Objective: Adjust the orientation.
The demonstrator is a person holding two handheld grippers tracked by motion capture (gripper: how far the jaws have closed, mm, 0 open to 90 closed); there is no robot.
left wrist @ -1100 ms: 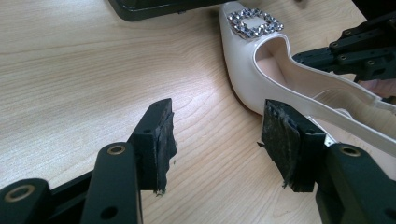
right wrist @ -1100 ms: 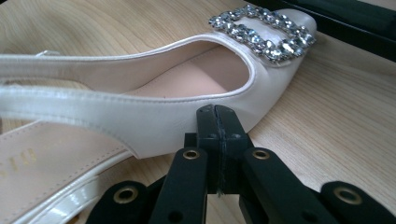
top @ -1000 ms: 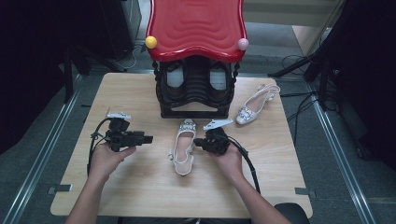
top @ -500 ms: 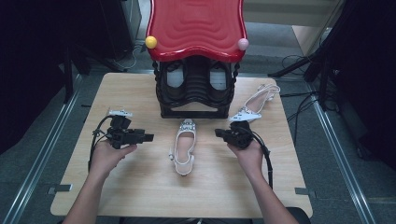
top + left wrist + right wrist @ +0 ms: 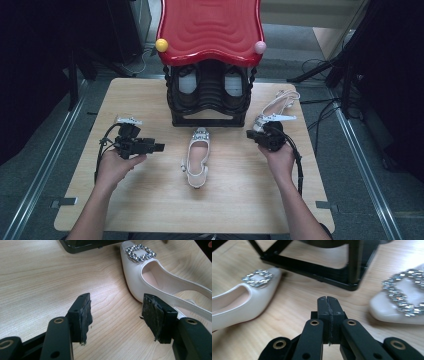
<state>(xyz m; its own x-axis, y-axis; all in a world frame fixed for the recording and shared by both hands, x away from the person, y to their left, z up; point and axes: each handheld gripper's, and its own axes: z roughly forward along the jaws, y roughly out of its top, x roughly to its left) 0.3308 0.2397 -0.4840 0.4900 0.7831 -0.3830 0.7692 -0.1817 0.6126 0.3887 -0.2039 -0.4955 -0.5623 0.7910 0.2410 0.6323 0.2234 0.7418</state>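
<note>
Rightward and a little toward the rack goes the right tool (image 5: 252, 134), which sat beside the middle shoe a second ago and now sits near the second shoe (image 5: 276, 106) at the table's right; the left hand has kept its place.

Nearest the person, the two hands rest on the table (image 5: 150, 200) with a tool in each. Left tool (image 5: 159, 147) points across the wood at the middle shoe (image 5: 198, 160); its jaws have just been opening and stand released, nothing between the pads, with the pale shoe's side lying just beyond one pad in the left gripper view (image 5: 160, 277). Right tool (image 5: 328, 302) is clenched on nothing, its pads pressed flat together.

Beyond them the middle shoe lies on its sole at the table's centre, buckle toward the shoe rack (image 5: 210, 95). The second shoe lies tilted at the rack's right corner.

Judging by this, the middle shoe has been set down and the second is the next target. Reaching it calls for the right jaws to spread first, then close on its side wall.
</note>
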